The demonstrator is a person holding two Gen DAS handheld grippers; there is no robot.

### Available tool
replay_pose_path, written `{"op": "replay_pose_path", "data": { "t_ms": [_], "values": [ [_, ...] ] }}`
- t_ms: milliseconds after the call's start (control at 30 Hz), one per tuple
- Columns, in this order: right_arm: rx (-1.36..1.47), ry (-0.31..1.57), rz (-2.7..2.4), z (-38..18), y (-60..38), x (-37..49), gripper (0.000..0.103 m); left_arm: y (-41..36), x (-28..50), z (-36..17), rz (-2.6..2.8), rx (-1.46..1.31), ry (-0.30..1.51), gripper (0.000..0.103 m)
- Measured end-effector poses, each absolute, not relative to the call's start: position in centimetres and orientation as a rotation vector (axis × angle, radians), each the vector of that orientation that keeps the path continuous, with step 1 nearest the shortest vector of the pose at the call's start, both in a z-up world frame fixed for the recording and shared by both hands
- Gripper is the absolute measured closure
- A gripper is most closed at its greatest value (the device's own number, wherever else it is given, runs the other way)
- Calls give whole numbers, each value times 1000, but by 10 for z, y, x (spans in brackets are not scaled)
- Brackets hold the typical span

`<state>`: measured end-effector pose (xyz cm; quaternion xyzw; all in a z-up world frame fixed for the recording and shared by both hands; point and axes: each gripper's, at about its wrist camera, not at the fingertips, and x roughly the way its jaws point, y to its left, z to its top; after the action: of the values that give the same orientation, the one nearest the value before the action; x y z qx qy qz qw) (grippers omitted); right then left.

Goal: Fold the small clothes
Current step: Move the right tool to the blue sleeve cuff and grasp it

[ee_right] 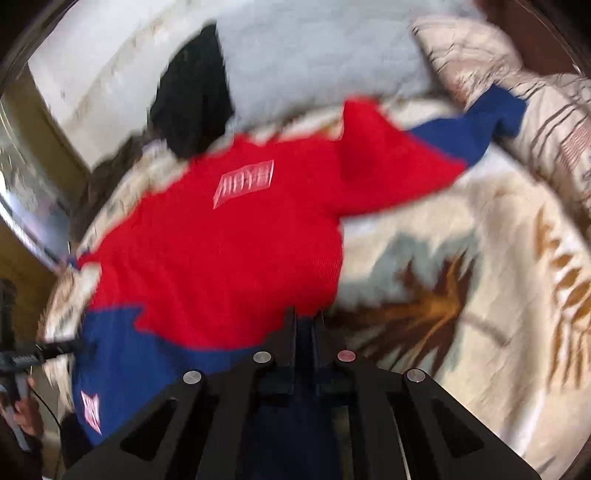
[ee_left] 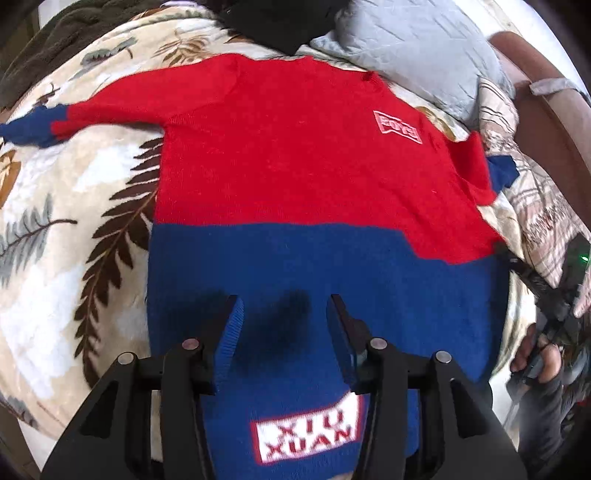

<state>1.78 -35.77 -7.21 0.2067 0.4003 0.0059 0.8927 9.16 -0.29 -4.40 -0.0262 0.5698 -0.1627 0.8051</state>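
Observation:
A small red and blue sweater [ee_left: 295,177] lies flat on a leaf-print blanket [ee_left: 74,221], front up, sleeves spread. My left gripper [ee_left: 284,306] is open just above its blue lower part, near the white label [ee_left: 306,435]. In the blurred right wrist view the sweater [ee_right: 221,251] fills the left and middle. My right gripper [ee_right: 306,319] is shut on the sweater's blue hem at its right side.
A grey pillow [ee_left: 424,48] and a black garment [ee_left: 280,22] lie past the sweater's collar. A striped cushion [ee_right: 535,122] sits by the right sleeve. The other hand and its gripper show at the right edge of the left wrist view [ee_left: 546,350].

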Motion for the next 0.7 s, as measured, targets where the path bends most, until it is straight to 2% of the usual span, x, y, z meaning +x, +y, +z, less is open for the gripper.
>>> {"op": "replay_pose_path", "data": {
  "t_ms": [67,167,200,333,367,467,567,700],
  "values": [
    [487,855,-4,-85,-371,18,97,-7,101,-59,-326,-61,1240,55],
    [445,919,-1,-102,-368,19,96,-12,101,-52,-340,-30,1204,52],
    [459,909,19,-95,-371,17,89,-14,102,-48,-363,-19,1204,52],
    [572,798,-25,-67,-416,19,84,-22,118,-32,-396,-24,1169,52],
    [597,768,-69,-60,-435,22,77,-27,126,-27,-401,-25,1153,51],
    [669,698,-213,-47,-494,34,72,-38,149,-26,-397,-43,1137,50],
    [779,649,-307,-48,-543,51,59,-52,172,-33,-418,-94,1146,50],
    [901,601,-390,-66,-584,86,57,-73,200,-49,-451,-140,1179,50]
  ]
}}
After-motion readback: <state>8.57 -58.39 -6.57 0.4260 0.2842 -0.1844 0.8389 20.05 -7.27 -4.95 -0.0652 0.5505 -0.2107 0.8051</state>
